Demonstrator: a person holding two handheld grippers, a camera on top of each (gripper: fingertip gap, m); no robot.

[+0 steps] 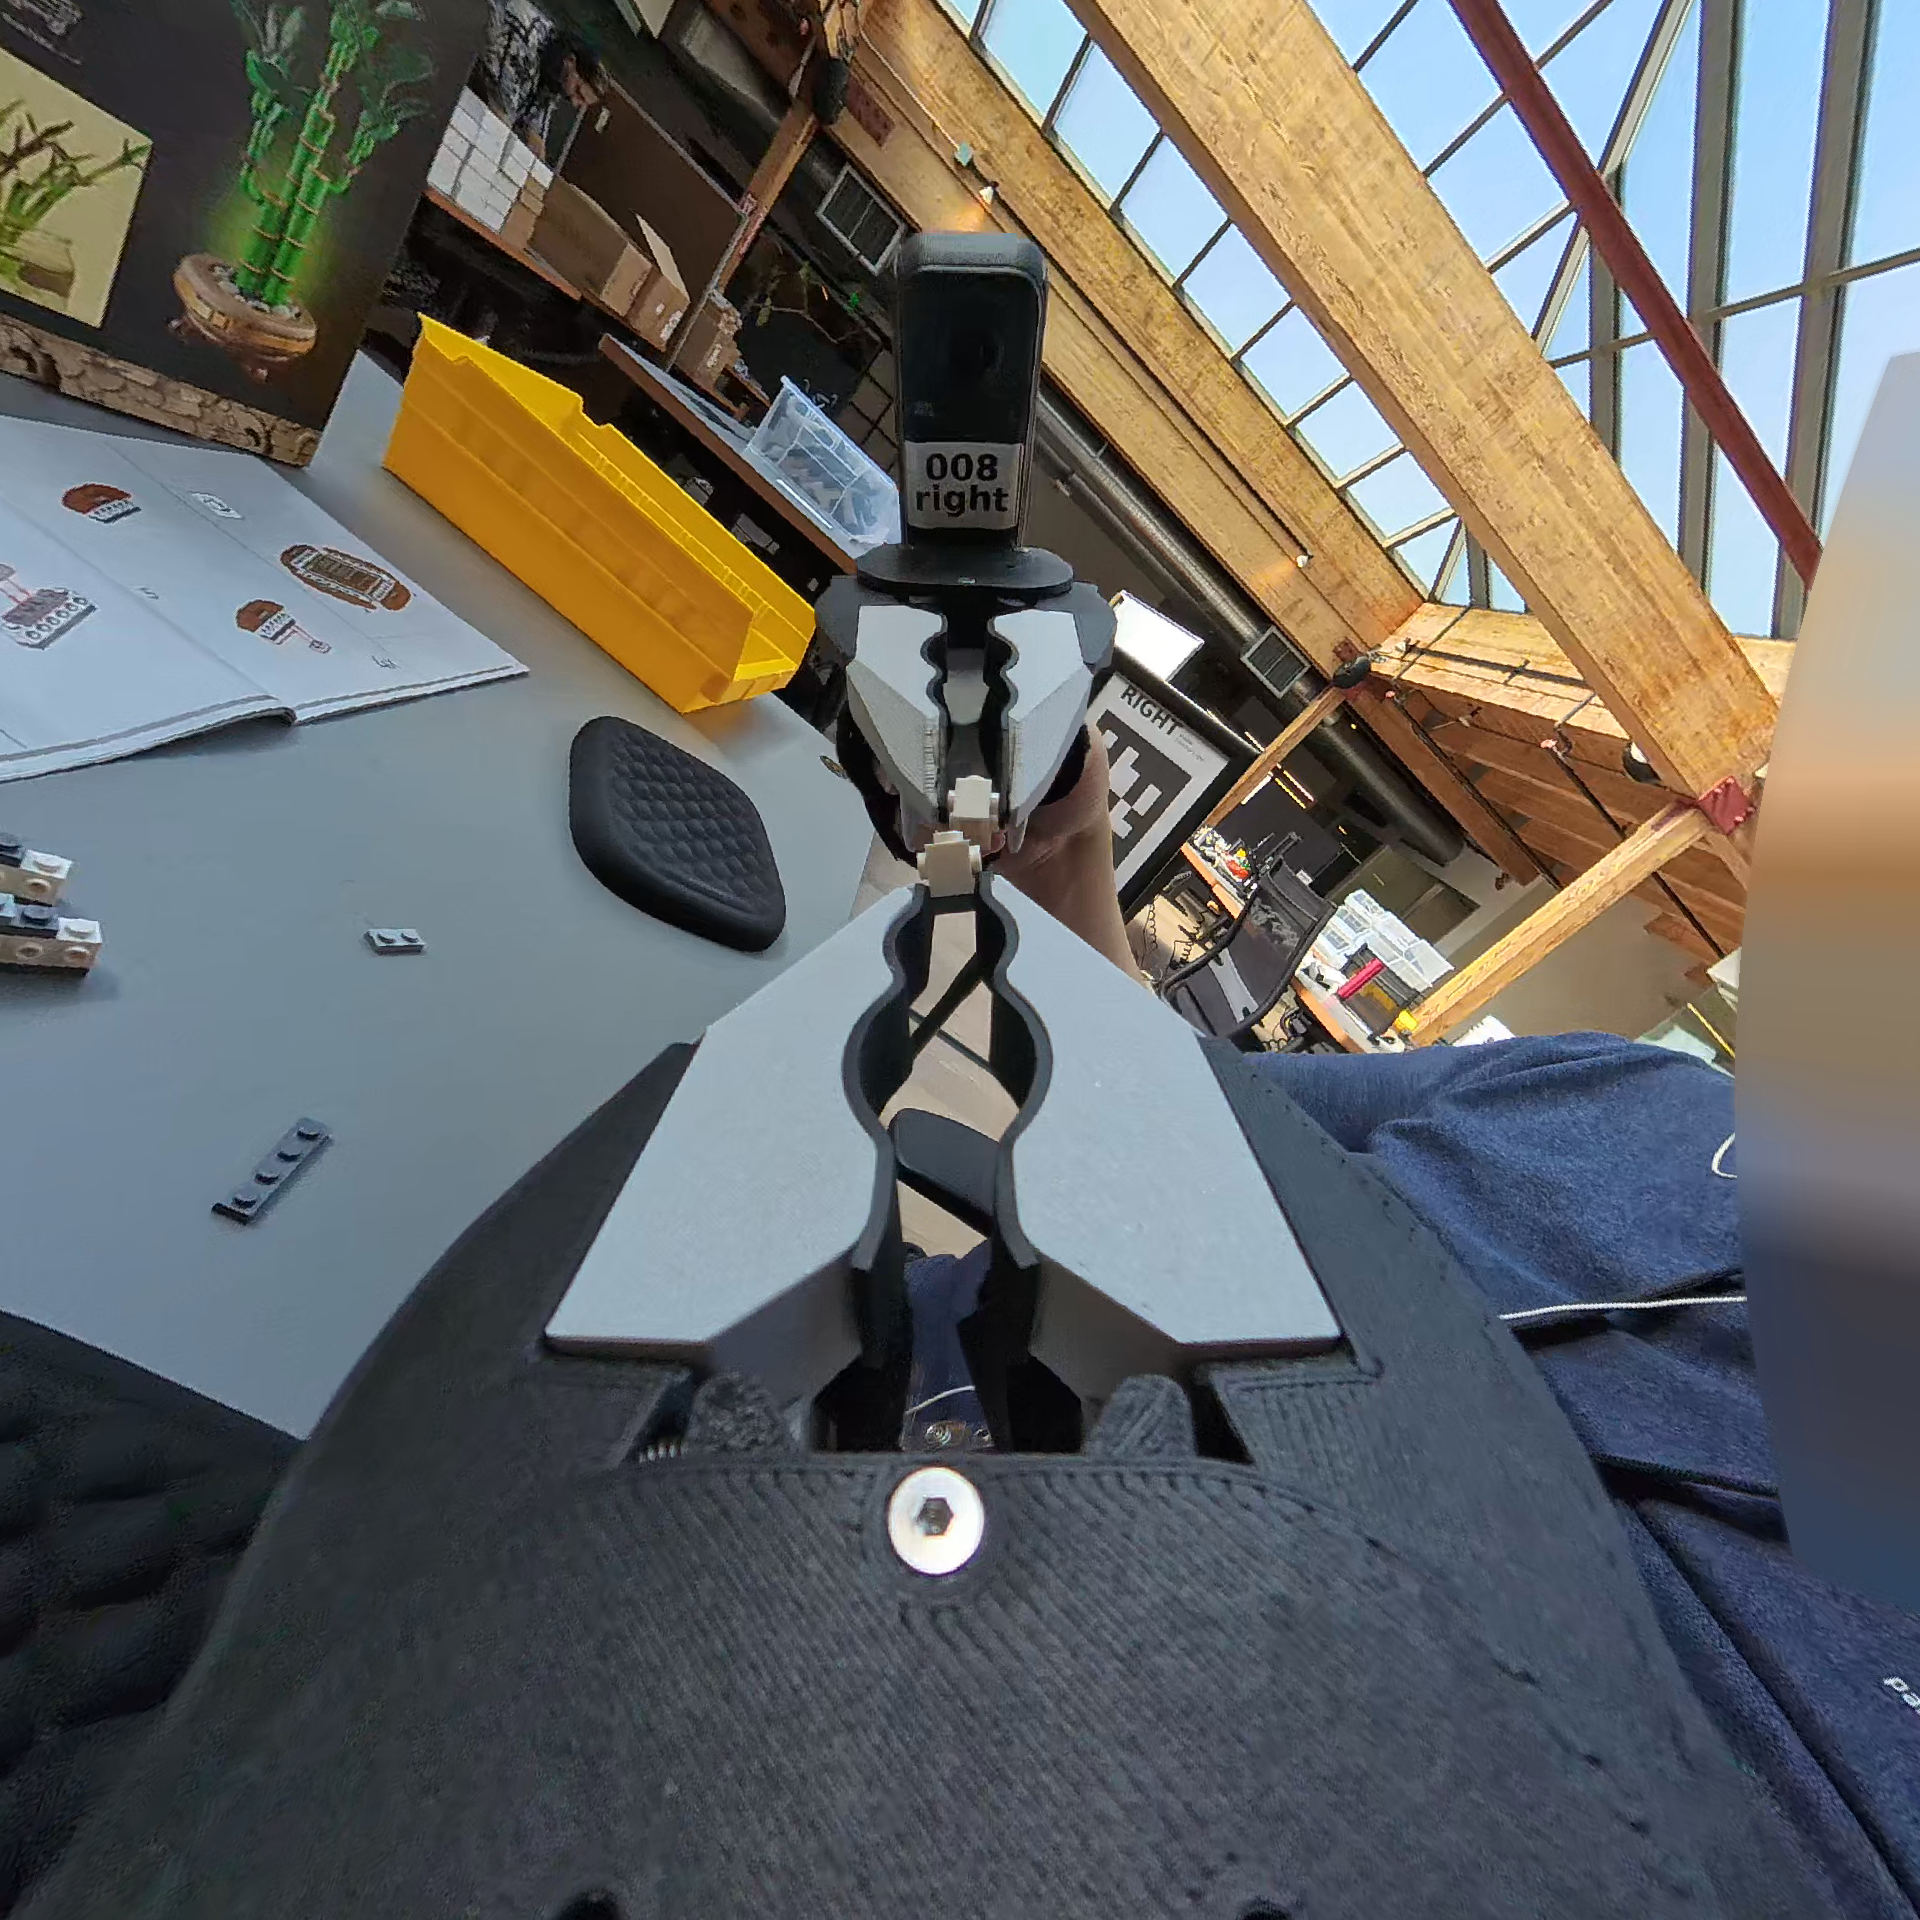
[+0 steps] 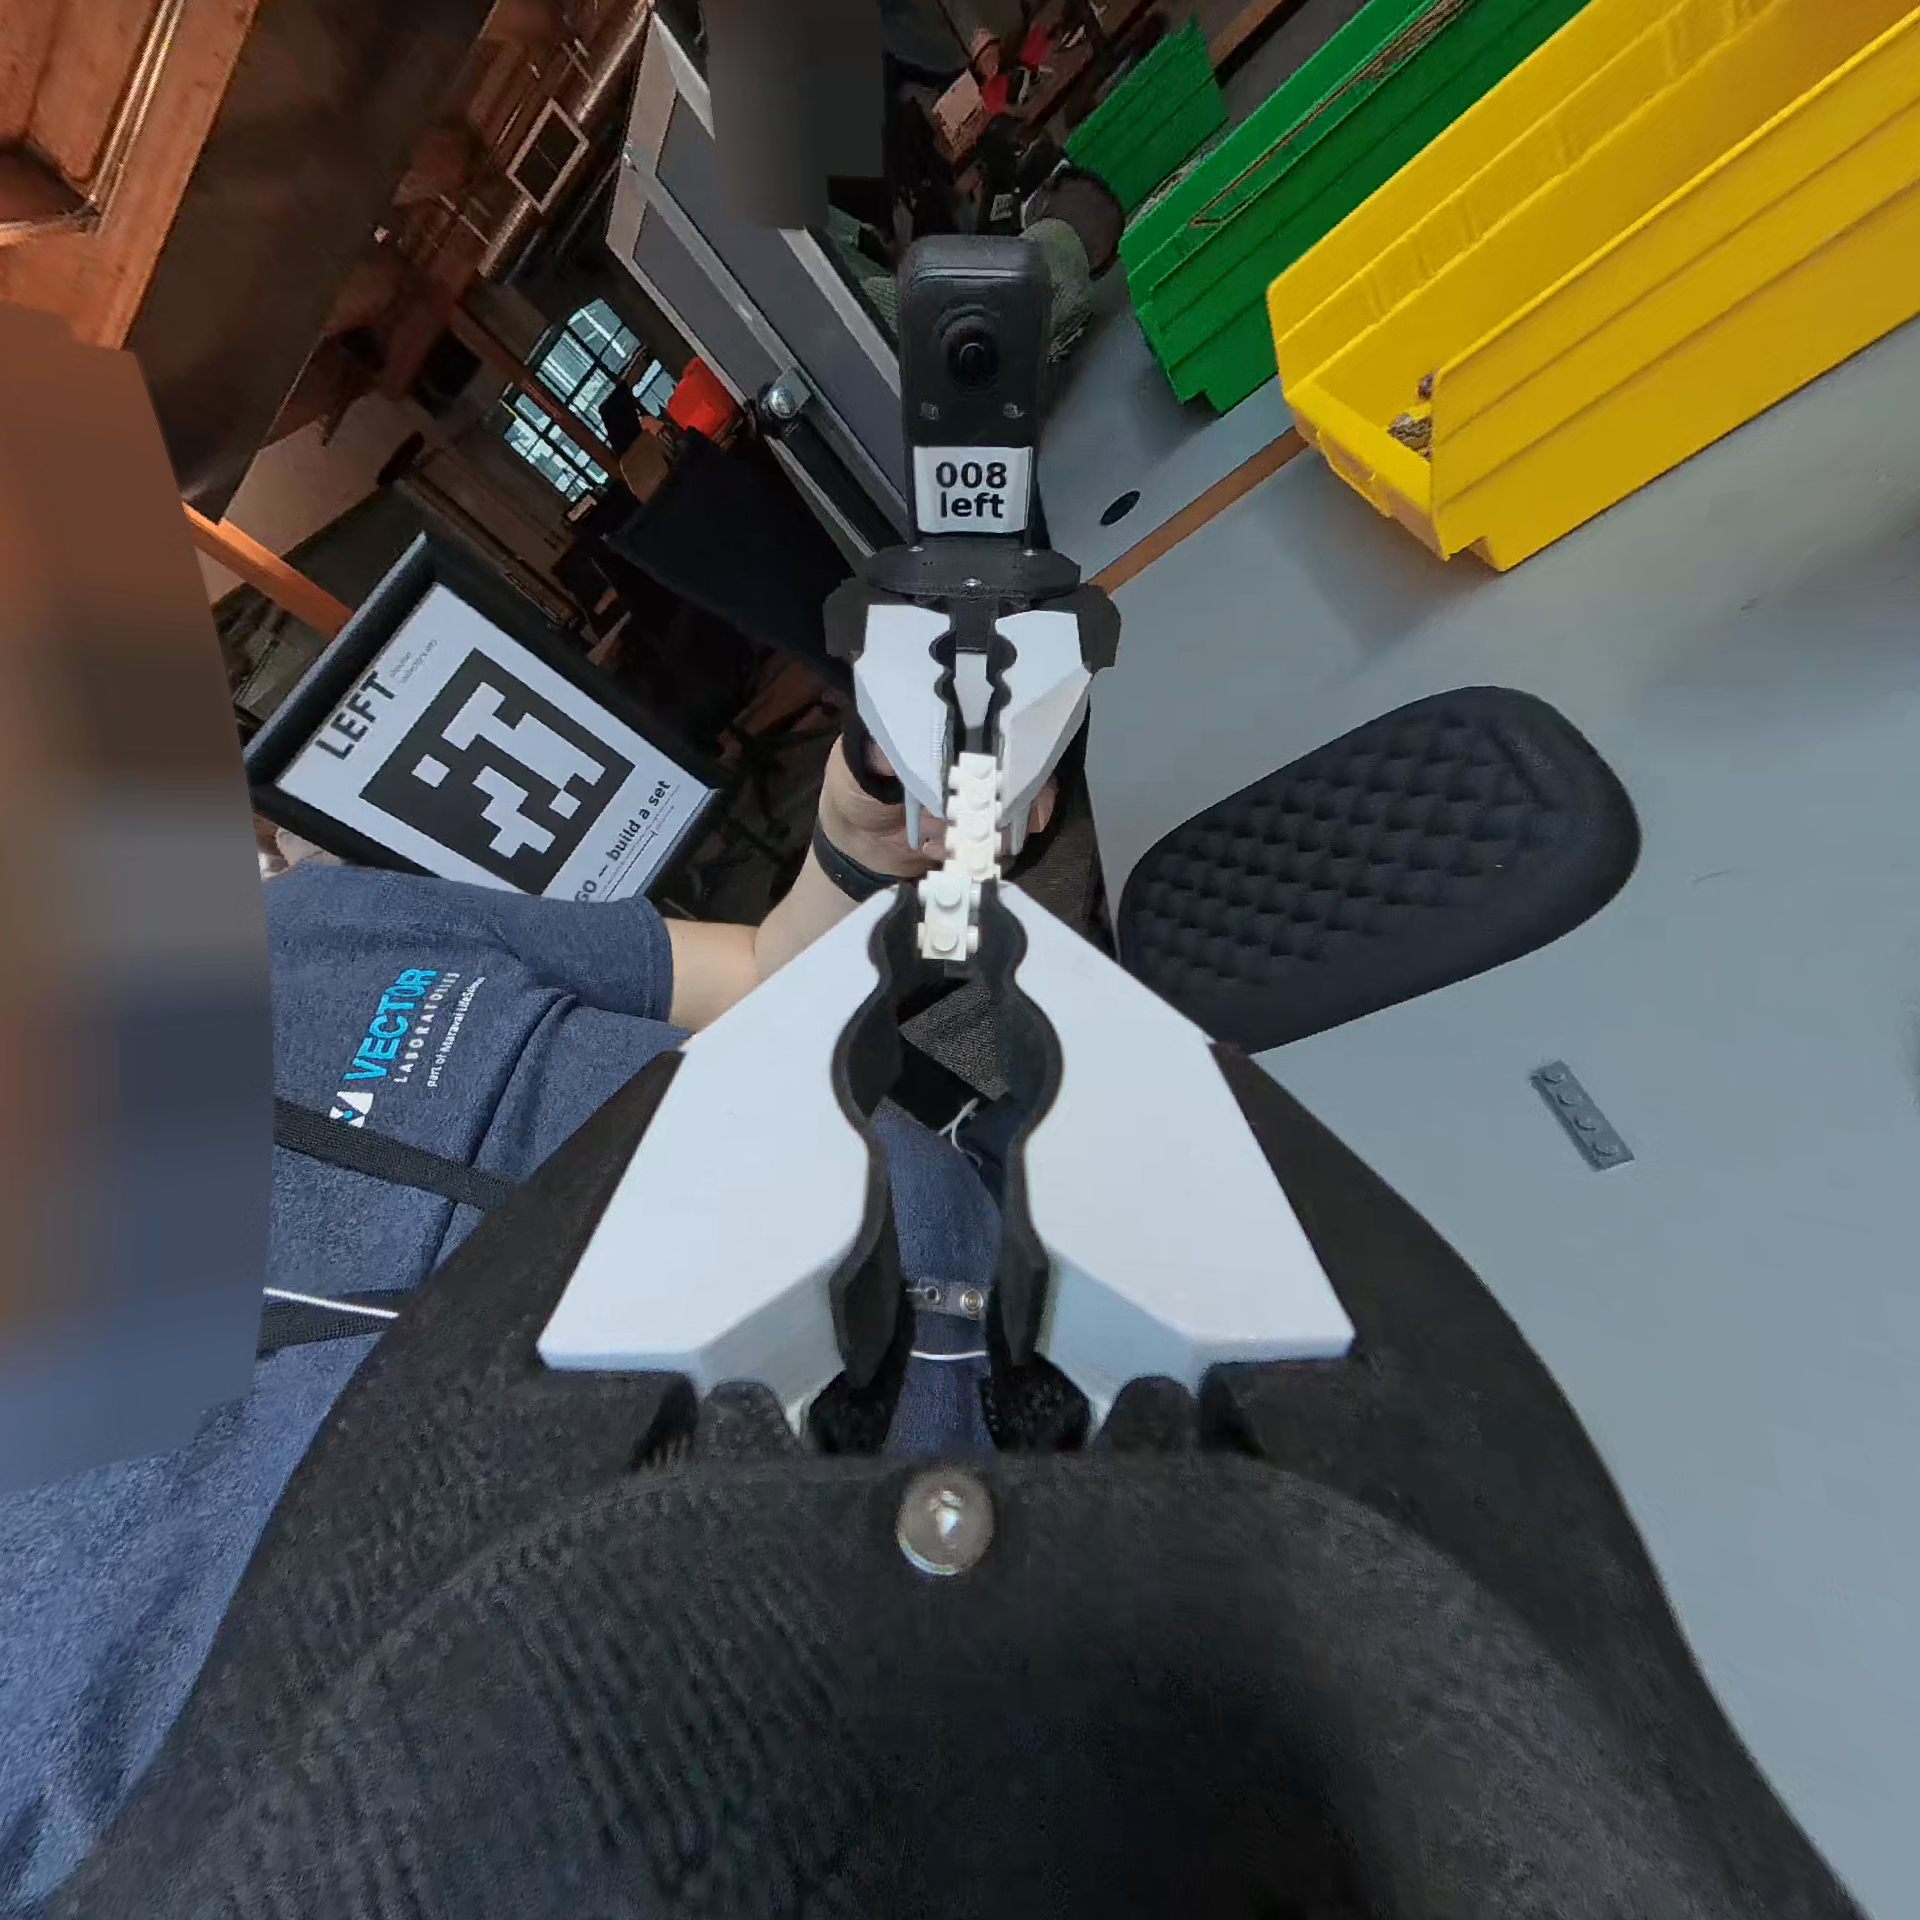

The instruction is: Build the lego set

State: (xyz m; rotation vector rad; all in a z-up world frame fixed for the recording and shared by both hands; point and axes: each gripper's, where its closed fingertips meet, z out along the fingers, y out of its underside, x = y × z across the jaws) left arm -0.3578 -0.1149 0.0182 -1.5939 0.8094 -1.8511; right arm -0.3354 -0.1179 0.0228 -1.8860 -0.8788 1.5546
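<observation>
My left gripper is shut on a small white Lego piece. My right gripper faces it tip to tip, shut on another white piece. The two pieces meet in the air just off the grey table's edge. In the right wrist view, my right gripper holds a white studded plate that lines up with the white studded piece in the left gripper. I cannot tell whether they are locked together.
On the table lie a dark 1x4 plate, a small grey plate, part-built grey and tan assemblies, a black textured pad, an open instruction booklet, the set's box and a yellow bin. Green bins stand farther off. The tips of both grippers are at nearly the same place.
</observation>
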